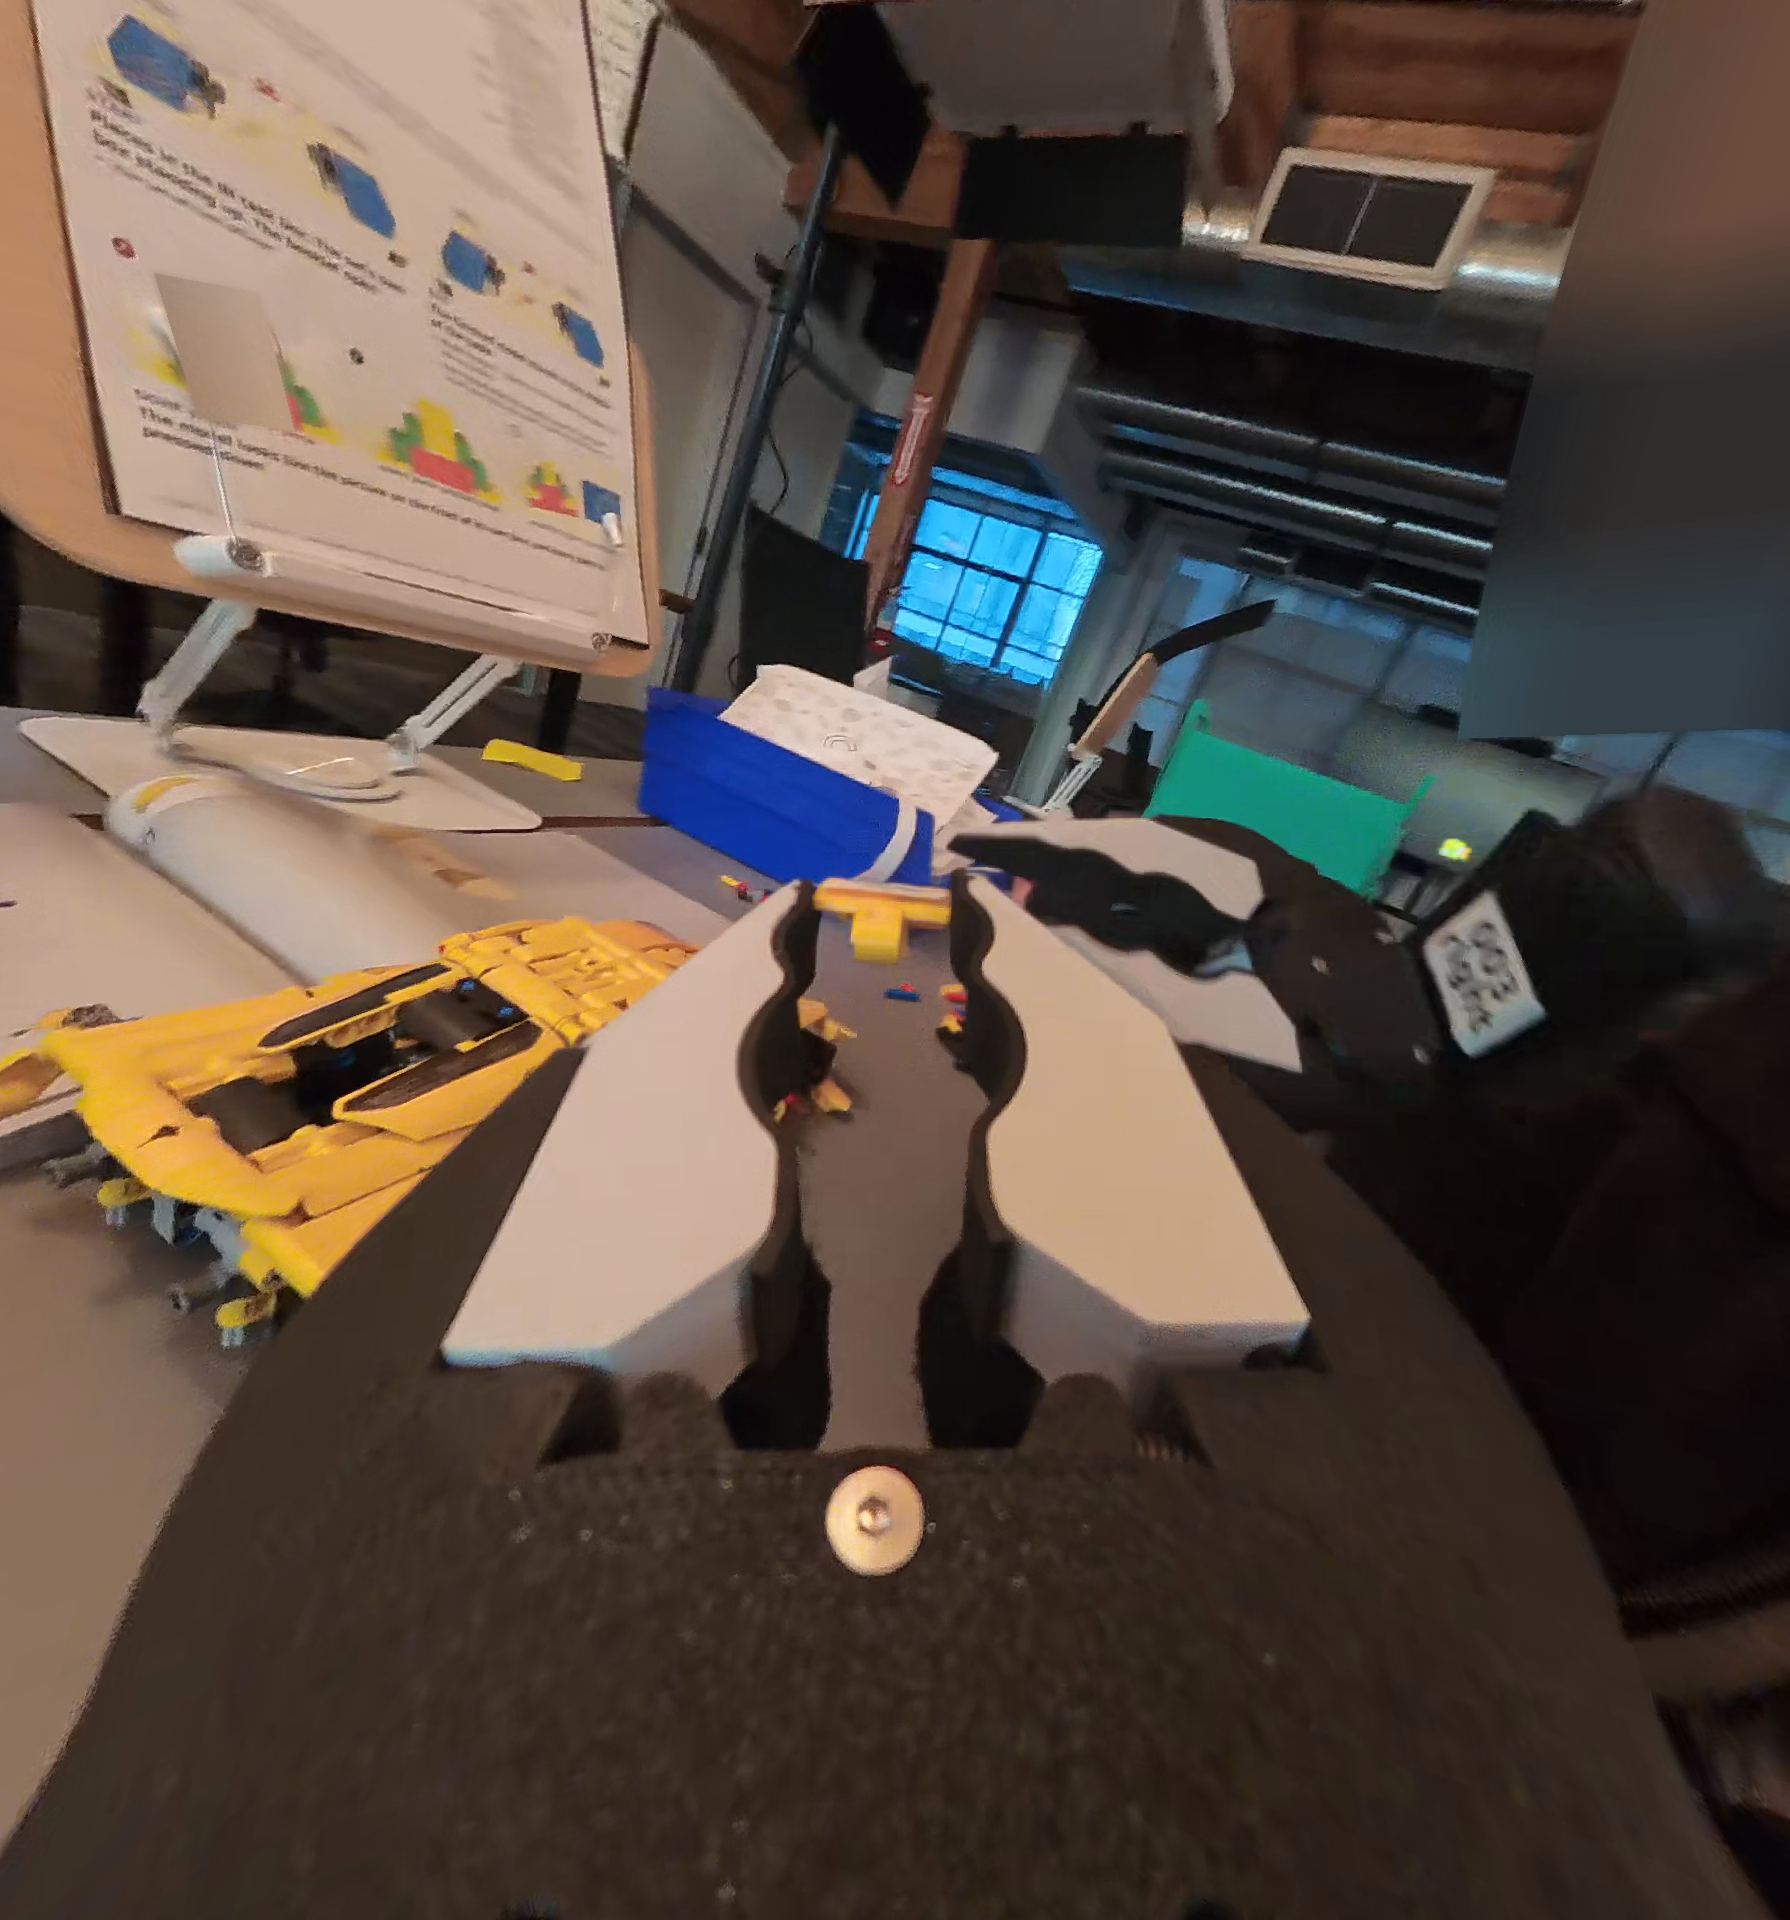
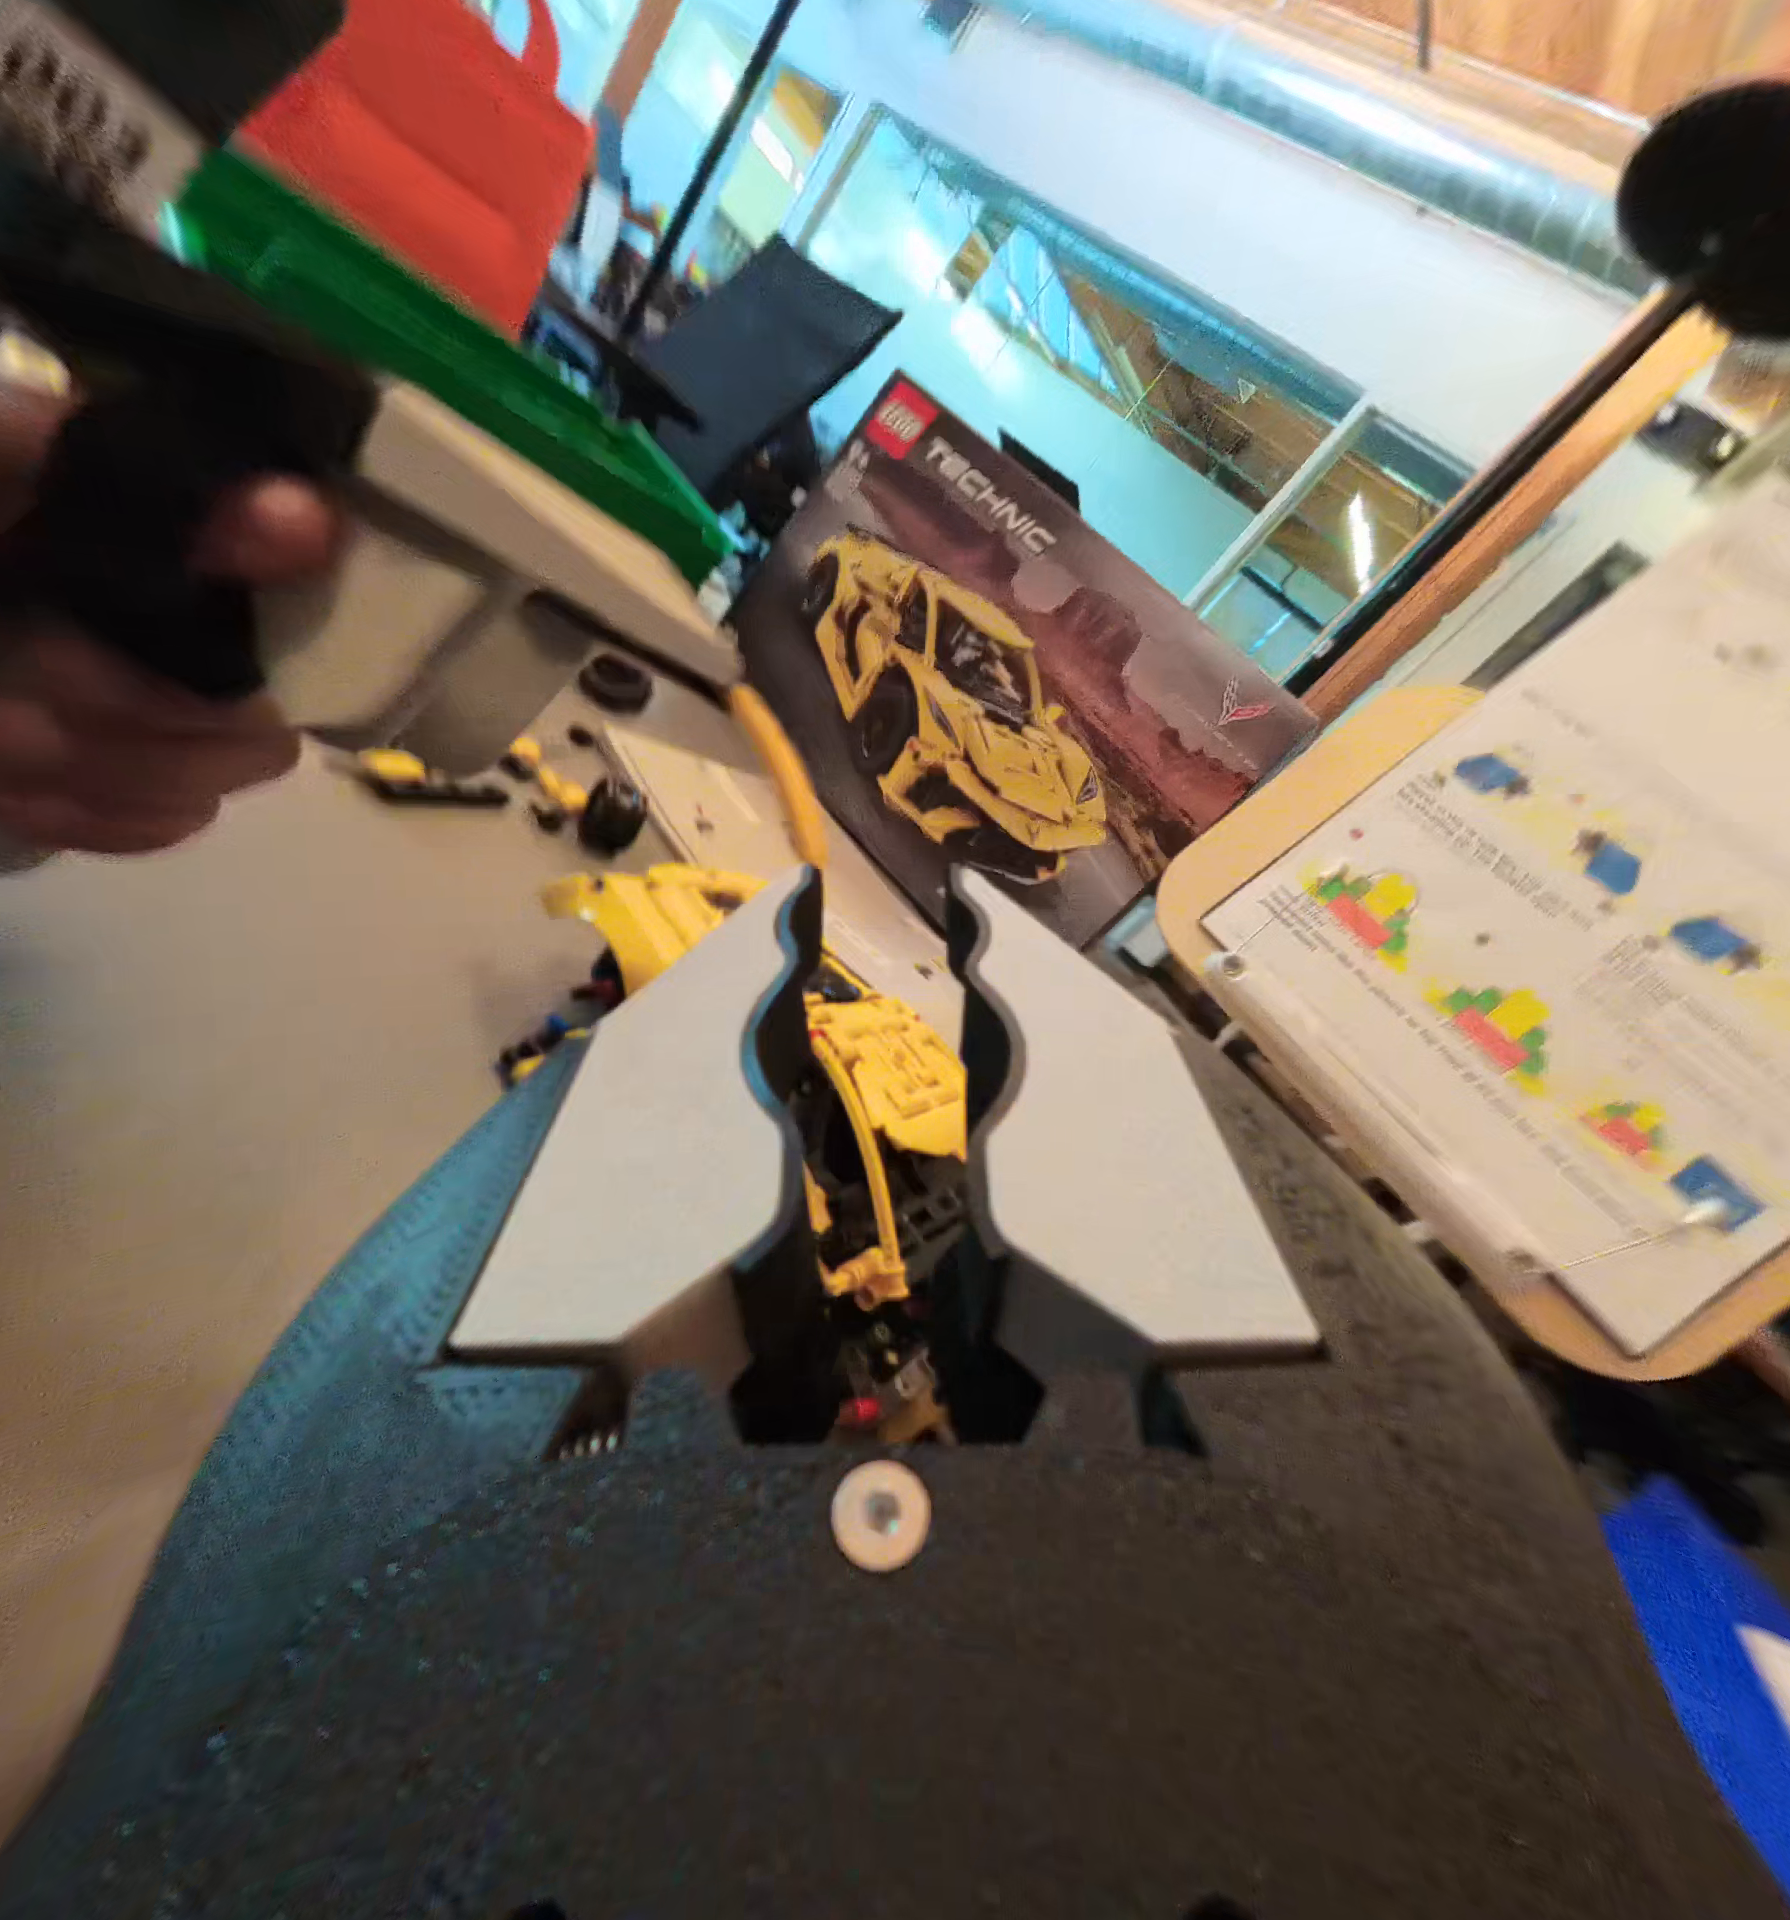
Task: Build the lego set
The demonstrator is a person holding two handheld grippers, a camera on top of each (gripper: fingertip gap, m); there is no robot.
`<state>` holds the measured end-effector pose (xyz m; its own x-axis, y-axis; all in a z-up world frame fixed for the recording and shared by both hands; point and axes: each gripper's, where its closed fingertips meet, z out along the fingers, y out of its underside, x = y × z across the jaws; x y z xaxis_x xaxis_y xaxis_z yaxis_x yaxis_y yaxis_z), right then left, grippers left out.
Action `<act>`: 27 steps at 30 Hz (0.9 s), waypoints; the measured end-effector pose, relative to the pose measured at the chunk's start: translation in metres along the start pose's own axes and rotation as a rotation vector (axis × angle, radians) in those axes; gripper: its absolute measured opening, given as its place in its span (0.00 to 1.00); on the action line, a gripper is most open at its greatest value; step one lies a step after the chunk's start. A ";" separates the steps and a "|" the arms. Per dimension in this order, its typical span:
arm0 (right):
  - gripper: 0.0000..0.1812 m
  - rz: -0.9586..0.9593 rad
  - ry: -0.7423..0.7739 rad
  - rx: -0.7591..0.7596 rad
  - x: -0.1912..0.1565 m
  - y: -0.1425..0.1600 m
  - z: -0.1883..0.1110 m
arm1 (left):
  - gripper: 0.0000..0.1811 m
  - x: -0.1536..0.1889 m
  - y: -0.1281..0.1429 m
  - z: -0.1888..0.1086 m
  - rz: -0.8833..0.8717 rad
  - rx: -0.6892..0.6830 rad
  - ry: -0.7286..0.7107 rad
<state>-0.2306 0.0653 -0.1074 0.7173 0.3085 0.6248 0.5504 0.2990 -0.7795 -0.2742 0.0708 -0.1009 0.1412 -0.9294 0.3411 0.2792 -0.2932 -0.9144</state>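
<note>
The yellow car (image 1: 351,1049) lies on the table (image 1: 70,1455), mostly built, but small loose bits (image 2: 558,784) still wait nearby. The left gripper (image 1: 875,894) and right gripper (image 2: 880,883) are both a little apart and hold nothing

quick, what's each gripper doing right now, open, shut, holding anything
Left gripper: open, nothing between its fingers, above the table beside the yellow car model.
Right gripper: open, holding nothing, with the yellow car model below its gap.
</note>
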 end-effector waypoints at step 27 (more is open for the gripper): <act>0.06 -0.441 0.196 -0.106 -0.001 0.021 0.009 | 0.14 0.010 0.019 0.017 0.008 -0.042 -0.099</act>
<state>-0.2237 0.0796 -0.1233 0.4678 -0.0057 0.8838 0.8527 0.2659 -0.4496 -0.2511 0.0595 -0.1114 0.2373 -0.9055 0.3519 0.2384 -0.2969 -0.9247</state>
